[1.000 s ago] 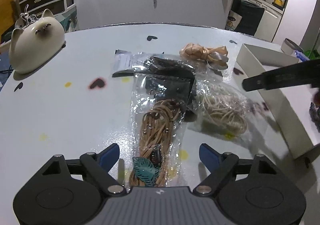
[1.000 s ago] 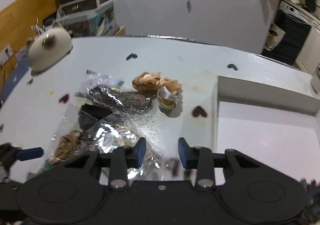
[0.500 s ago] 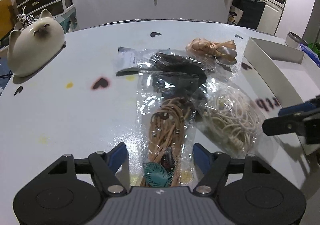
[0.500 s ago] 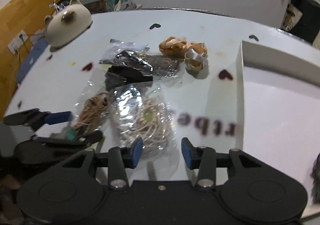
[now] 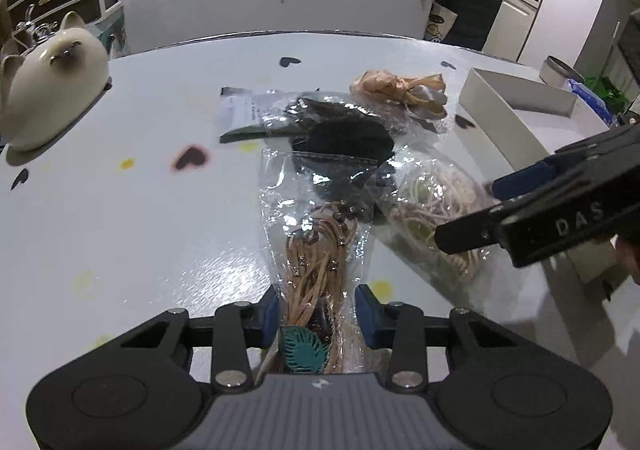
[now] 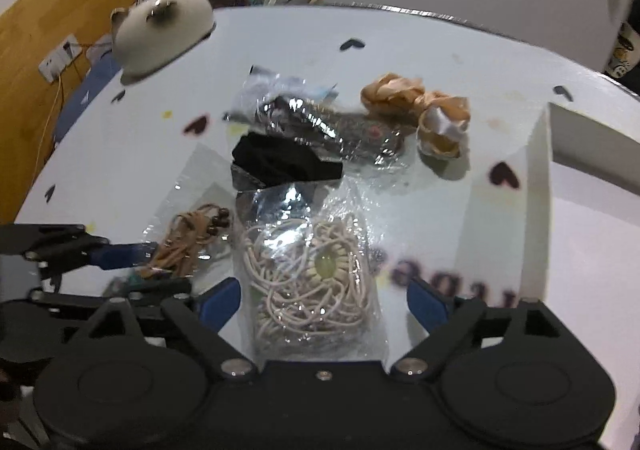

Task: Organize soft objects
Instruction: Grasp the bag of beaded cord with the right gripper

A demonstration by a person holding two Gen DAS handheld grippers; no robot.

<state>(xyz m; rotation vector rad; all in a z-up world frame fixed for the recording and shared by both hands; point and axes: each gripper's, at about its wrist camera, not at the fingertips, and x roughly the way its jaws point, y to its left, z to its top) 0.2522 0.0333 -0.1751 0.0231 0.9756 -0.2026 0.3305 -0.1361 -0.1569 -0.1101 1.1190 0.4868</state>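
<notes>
Bag of tan cords (image 5: 316, 274), near end hidden, in closing left claw (image 5: 316, 316).

The left gripper (image 5: 316, 314) sits at the bottom centre of its own view, tilted steeply downward; its blue pads (image 5: 269, 315) have just been closing and now press against a clear bag of tan cord (image 5: 320, 258) between them. The right gripper (image 6: 324, 300), at the bottom of its view, has just been opening; its blue pads (image 6: 426, 302) stand wide, clear of the bag of cream cord (image 6: 312, 286) between them.
</notes>
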